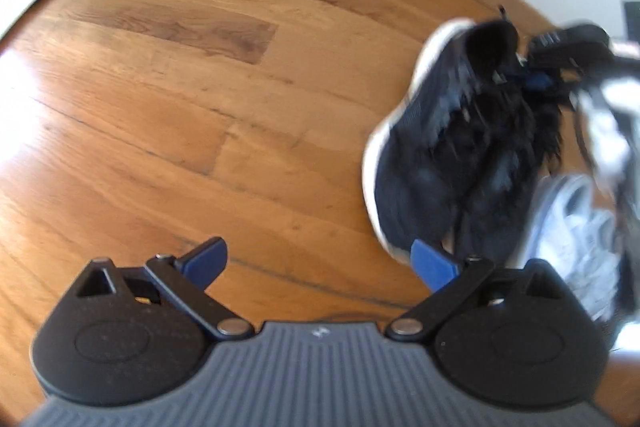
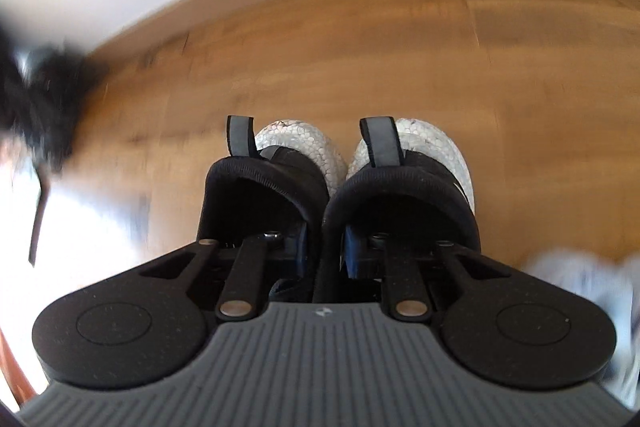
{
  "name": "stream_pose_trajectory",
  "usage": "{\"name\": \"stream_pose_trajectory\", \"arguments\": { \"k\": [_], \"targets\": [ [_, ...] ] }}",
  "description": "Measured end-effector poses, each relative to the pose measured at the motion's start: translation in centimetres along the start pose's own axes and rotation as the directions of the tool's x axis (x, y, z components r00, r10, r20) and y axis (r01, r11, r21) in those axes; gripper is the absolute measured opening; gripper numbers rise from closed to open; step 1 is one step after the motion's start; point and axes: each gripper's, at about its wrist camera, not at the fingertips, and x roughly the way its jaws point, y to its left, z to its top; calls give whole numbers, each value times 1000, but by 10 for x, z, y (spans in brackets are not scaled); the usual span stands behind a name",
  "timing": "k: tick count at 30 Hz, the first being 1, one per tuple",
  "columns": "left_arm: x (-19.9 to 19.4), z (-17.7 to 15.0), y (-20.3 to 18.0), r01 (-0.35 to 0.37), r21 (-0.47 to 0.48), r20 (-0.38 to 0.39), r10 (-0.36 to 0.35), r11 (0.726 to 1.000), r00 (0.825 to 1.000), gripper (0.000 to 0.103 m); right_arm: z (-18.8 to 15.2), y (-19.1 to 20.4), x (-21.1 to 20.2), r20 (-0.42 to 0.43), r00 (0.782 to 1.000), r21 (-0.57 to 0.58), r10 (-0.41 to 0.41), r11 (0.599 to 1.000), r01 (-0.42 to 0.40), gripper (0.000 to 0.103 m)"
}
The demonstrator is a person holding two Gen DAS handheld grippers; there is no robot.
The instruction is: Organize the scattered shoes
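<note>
Pinching two black sneakers (image 2: pixel 336 187) together, the right fingers (image 2: pixel 304 247) grip; left fingers (image 1: pixel 432 263) spread empty.

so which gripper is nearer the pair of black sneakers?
Right. The right gripper is shut on the black sneakers, pinching their inner collars. The left gripper stands open beside them over bare floor.

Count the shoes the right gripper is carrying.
2. The right gripper pinches both black sneakers by their inner collars: one left, the other right, side by side, heels toward the camera. Their toes are hidden.
</note>
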Motion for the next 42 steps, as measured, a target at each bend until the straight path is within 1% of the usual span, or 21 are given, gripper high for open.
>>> {"name": "stream_pose_trajectory", "arguments": {
  "k": [3, 6, 9, 12, 16, 18, 21, 22, 23, 25, 27, 29, 31, 32, 34, 35, 36, 37, 39, 41, 42],
  "targets": [
    [4, 3, -10, -3, 55, 1, 3, 998, 1000, 100, 50, 0, 16, 21, 1000, -23, 0, 1000, 0, 18],
    [10, 10, -13, 33, 56, 4, -33, 998, 999, 100, 94, -3, 40, 10, 1000, -20, 1, 1000, -1, 18],
    [16, 16, -13, 40, 37, 6, -40, 999, 999, 100, 117, -5, 58, -1, 1000, -19, -16, 1000, 16, 18],
    [24, 18, -19, 57, 54, -7, -57, 997, 998, 100, 139, -4, 75, -10, 999, -7, -50, 999, 50, 18],
    [30, 14, -27, 60, 76, -30, -58, 995, 998, 100, 160, 7, 80, 16, 997, -24, -81, 996, 81, 18],
    [31, 14, -28, 60, 76, -33, -58, 995, 998, 100, 172, 6, 85, 8, 996, -8, -90, 996, 90, 19],
    [34, 15, -30, 60, 76, -41, -57, 995, 998, 100, 177, -1, 89, -14, 998, 8, -63, 998, 64, 28],
    [37, 17, -31, 58, 75, -45, -55, 995, 997, 100, 177, -3, 89, -18, 999, 10, -48, 999, 48, 39],
    [39, 18, -32, 57, 77, -49, -53, 995, 997, 100, 176, -7, 84, -5, 1000, 26, -22, 999, 22, 51],
    [43, 19, -36, 56, 81, -57, -52, 995, 997, 100, 172, -14, 71, 33, 999, 72, 26, 997, -28, 62],
    [44, 20, -40, 55, 82, -58, -50, 995, 997, 100, 162, -21, 44, 65, 991, 115, 118, 986, -125, 64],
    [45, 22, -46, 44, 81, -51, -40, 996, 998, 100, 150, -26, 13, 92, 973, 132, 213, 966, -224, 69],
    [46, 25, -49, 25, 67, -37, -23, 997, 999, 100, 135, -33, -21, 100, 950, 147, 294, 940, -307, 71],
    [46, 27, -51, 11, 55, -26, -10, 998, 1000, 100, 125, -40, -38, 96, 934, 167, 344, 919, -356, 72],
    [47, 31, -53, -13, 32, -12, 13, 999, 1000, 100, 90, -67, -83, 65, 886, 249, 459, 852, -460, 76],
    [48, 34, -54, -27, 17, -3, 27, 999, 1000, 100, 80, -75, -92, 52, 875, 272, 481, 837, -475, 78],
    [49, 35, -55, -28, 13, -1, 29, 1000, 1000, 100, 58, -91, -107, 23, 875, 302, 484, 831, -467, 79],
    [50, 36, -57, -22, 14, -7, 22, 1000, 1000, 100, 35, -105, -120, -12, 888, 310, 461, 845, -435, 82],
    [52, 36, -62, -17, 25, -14, 17, 1000, 1000, 100, -3, -120, -132, -82, 924, 250, 374, 905, -344, 83],
    [53, 33, -66, -20, 44, -20, 21, 999, 1000, 100, -42, -136, -133, -142, 963, 156, 230, 966, -208, 83],
    [52, 31, -68, -17, 49, -23, 19, 999, 1000, 100, -59, -143, -131, -155, 975, 112, 158, 983, -142, 82]
  ]
}}
